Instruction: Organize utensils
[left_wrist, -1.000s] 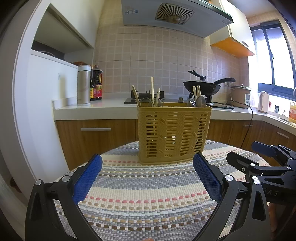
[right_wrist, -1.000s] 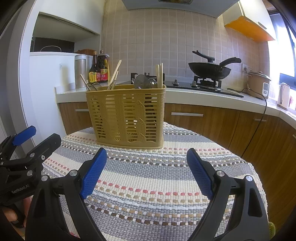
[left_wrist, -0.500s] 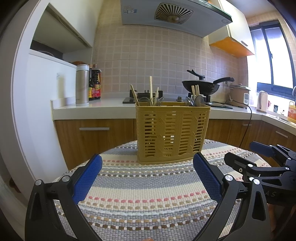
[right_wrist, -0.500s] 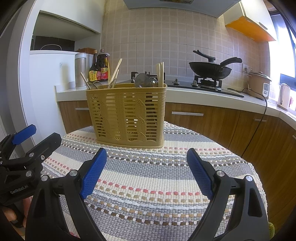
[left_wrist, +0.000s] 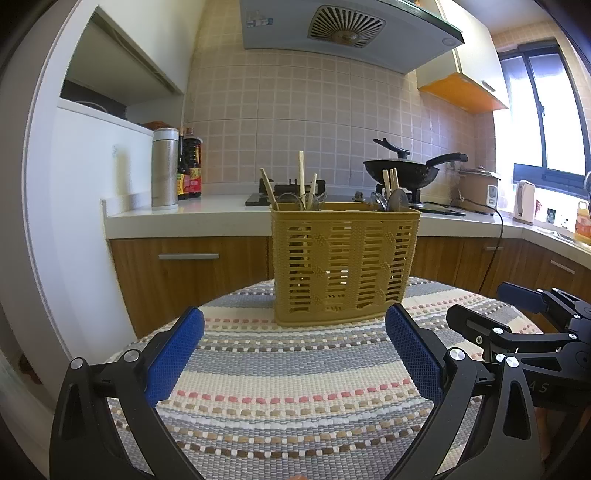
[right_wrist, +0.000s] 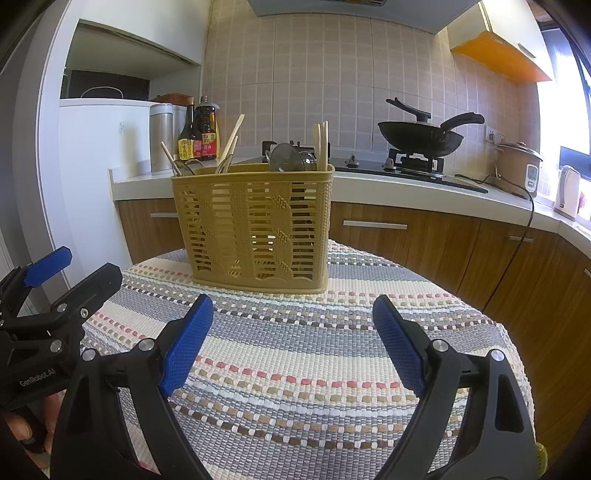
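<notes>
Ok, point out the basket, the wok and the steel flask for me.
basket (left_wrist: 343, 266), left wrist view, middle of its front wall.
wok (right_wrist: 421, 138), right wrist view, side of its bowl.
flask (left_wrist: 164, 168), left wrist view, middle of its body.

The utensil basket (left_wrist: 343, 264) is mustard yellow with a slotted lattice and woven-look bands; the tablecloth (left_wrist: 295, 373) shows woven stripes of grey, cream, pink and brown; the left gripper (left_wrist: 293, 332) and right gripper (right_wrist: 293, 315) are black with blue textured pads; the wok (right_wrist: 421, 138) is black; the wall tiles (left_wrist: 295, 110) are beige-pink; the cabinets (right_wrist: 424, 236) are brown wood-grain.
</notes>
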